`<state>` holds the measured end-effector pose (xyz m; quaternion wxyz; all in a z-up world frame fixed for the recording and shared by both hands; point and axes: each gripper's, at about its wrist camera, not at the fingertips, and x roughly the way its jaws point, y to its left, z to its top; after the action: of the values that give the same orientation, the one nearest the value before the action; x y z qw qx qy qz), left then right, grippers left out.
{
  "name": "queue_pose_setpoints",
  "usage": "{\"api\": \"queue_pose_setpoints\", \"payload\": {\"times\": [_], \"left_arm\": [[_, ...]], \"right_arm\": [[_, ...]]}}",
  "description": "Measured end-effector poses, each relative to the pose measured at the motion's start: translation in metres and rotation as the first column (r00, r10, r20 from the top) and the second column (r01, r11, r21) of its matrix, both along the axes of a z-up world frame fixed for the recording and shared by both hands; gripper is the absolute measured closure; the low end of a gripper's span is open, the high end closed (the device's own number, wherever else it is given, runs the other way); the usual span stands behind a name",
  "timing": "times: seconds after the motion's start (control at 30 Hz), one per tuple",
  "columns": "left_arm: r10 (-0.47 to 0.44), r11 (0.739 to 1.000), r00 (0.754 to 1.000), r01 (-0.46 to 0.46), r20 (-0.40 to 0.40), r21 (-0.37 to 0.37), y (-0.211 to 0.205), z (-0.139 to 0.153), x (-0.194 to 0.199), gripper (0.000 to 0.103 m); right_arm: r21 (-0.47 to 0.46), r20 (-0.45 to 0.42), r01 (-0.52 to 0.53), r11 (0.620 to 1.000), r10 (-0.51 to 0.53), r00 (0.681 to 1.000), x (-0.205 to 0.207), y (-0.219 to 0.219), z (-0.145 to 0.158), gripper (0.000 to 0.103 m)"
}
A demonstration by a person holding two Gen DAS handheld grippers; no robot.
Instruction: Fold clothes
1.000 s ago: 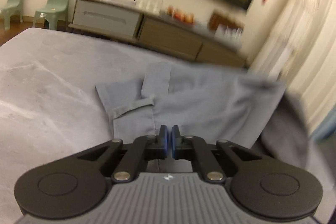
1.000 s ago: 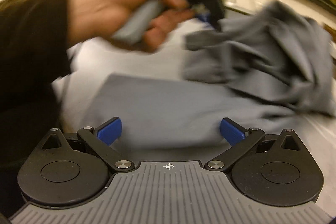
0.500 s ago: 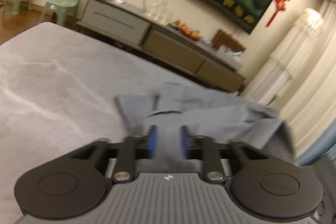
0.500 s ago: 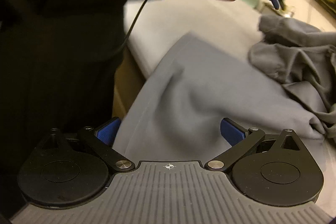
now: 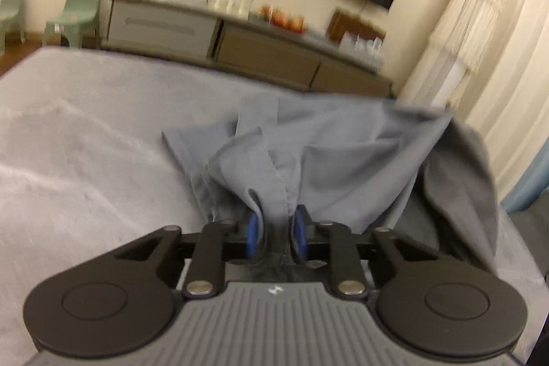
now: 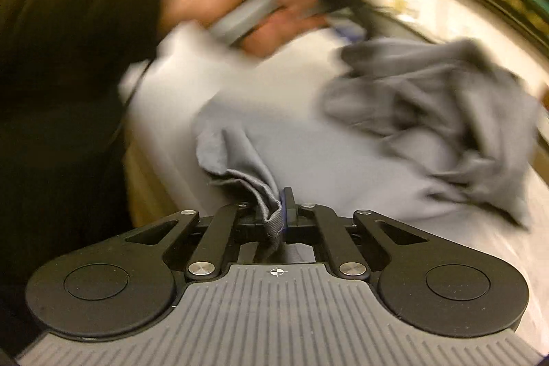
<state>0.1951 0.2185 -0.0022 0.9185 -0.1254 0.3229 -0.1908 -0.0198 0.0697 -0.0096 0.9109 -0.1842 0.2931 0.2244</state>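
Left tool (image 5: 273, 235) closing on shirt (image 5: 329, 153) seam; right tool (image 6: 279, 211) clamped on hem, prob. to lift off bed (image 5: 85, 139) for folding.

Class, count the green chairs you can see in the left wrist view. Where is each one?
2. One green chair stands by the far wall just left of the sideboard; the other green chair is at the picture's left edge, partly cut off. More may lie outside the frame.
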Motion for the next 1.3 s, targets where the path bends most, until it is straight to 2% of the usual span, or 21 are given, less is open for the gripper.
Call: {"api": "queue_pose_setpoints", "payload": {"times": [0.07,0.13,0.17,0.23,0.3,0.4,0.47,0.5,0.57,0.63,0.67,0.7,0.77,0.8,0.83,0.93,1.0,1.07,1.13,1.2,1.3], "left_arm": [[0.056,0.991,0.995,-0.045,0.086,-0.124,0.025,0.022,-0.009,0.085],[0.146,0.958,0.976,-0.099,0.159,-0.27,0.06,0.049,-0.022,0.086],[0.197,0.933,0.962,-0.125,0.187,-0.338,0.079,0.061,-0.031,0.086],[0.291,0.879,0.94,-0.189,0.177,-0.439,0.109,0.072,-0.042,0.086],[0.342,0.856,0.932,-0.255,0.122,-0.449,0.122,0.071,-0.046,0.086],[0.301,0.917,0.954,-0.288,0.004,-0.276,0.106,0.065,-0.042,0.086],[0.255,0.955,0.967,-0.256,-0.024,-0.147,0.085,0.063,-0.048,0.085],[0.237,0.969,0.971,-0.237,-0.006,-0.075,0.075,0.064,-0.056,0.085],[0.148,0.987,0.988,-0.15,0.041,0.051,0.055,0.069,-0.075,0.083],[0.066,0.992,0.995,-0.073,0.077,0.103,0.044,0.071,-0.093,0.075],[0.024,0.991,0.995,-0.036,0.093,0.128,0.039,0.072,-0.102,0.073],[0.031,0.991,0.993,-0.045,0.114,0.122,0.04,0.074,-0.108,0.066],[0.096,0.994,0.985,-0.101,0.14,0.031,0.058,0.079,-0.117,0.042],[0.146,0.989,0.978,-0.139,0.146,-0.058,0.073,0.082,-0.118,0.023],[0.196,0.973,0.969,-0.174,0.148,-0.15,0.088,0.086,-0.12,0.014],[0.302,0.899,0.948,-0.248,0.101,-0.362,0.133,0.093,-0.108,0.008],[0.343,0.888,0.938,-0.303,0.059,-0.345,0.146,0.098,-0.073,0.004],[0.359,0.896,0.933,-0.346,-0.005,-0.276,0.149,0.095,-0.033,0.0],[0.337,0.917,0.936,-0.351,-0.101,-0.188,0.14,0.077,0.006,0.001],[0.298,0.934,0.933,-0.329,-0.204,-0.142,0.129,0.051,0.039,0.007],[0.204,0.938,0.953,-0.255,-0.224,-0.233,0.12,0.035,0.044,0.008]], "right_arm": [[0.119,0.062,0.149,0.982,-0.157,0.986,0.015,-0.052,0.046,0.101],[0.26,0.136,0.334,0.906,-0.376,0.917,0.025,-0.126,0.098,0.101],[0.325,0.16,0.42,0.848,-0.487,0.859,0.027,-0.166,0.119,0.101],[0.437,0.143,0.593,0.676,-0.703,0.697,0.03,-0.256,0.145,0.101],[0.464,0.074,0.726,0.507,-0.839,0.539,0.037,-0.329,0.142,0.101],[0.356,-0.078,0.9,0.251,-0.952,0.296,0.056,-0.426,0.096,0.1],[0.283,-0.199,0.953,0.108,-0.965,0.168,0.063,-0.476,0.058,0.099],[0.254,-0.246,0.966,0.045,-0.963,0.11,0.063,-0.495,0.041,0.085],[0.219,-0.281,0.976,-0.013,-0.958,0.051,0.062,-0.514,0.028,0.071],[0.252,-0.221,0.967,-0.032,-0.975,0.025,0.064,-0.505,0.036,0.049],[0.278,-0.177,0.96,-0.037,-0.984,0.014,0.065,-0.497,0.042,0.045],[0.307,-0.143,0.952,-0.006,-0.989,0.04,0.068,-0.486,0.05,0.038],[0.361,-0.087,0.925,0.121,-0.983,0.163,0.081,-0.455,0.069,0.029],[0.378,-0.063,0.905,0.194,-0.97,0.234,0.092,-0.437,0.077,0.022],[0.386,-0.045,0.881,0.274,-0.948,0.315,0.108,-0.417,0.083,0.015],[0.396,0.002,0.769,0.502,-0.838,0.546,0.157,-0.355,0.099,0.006],[0.377,-0.038,0.682,0.626,-0.725,0.687,0.203,-0.317,0.091,0.003],[0.364,-0.098,0.592,0.719,-0.603,0.792,0.253,-0.281,0.077,0.003],[0.346,-0.179,0.543,0.765,-0.514,0.839,0.308,-0.255,0.052,0.003],[0.303,-0.254,0.549,0.779,-0.49,0.834,0.351,-0.235,0.024,0.003],[0.271,-0.333,0.548,0.791,-0.457,0.825,0.397,-0.212,-0.013,0.005]]}}
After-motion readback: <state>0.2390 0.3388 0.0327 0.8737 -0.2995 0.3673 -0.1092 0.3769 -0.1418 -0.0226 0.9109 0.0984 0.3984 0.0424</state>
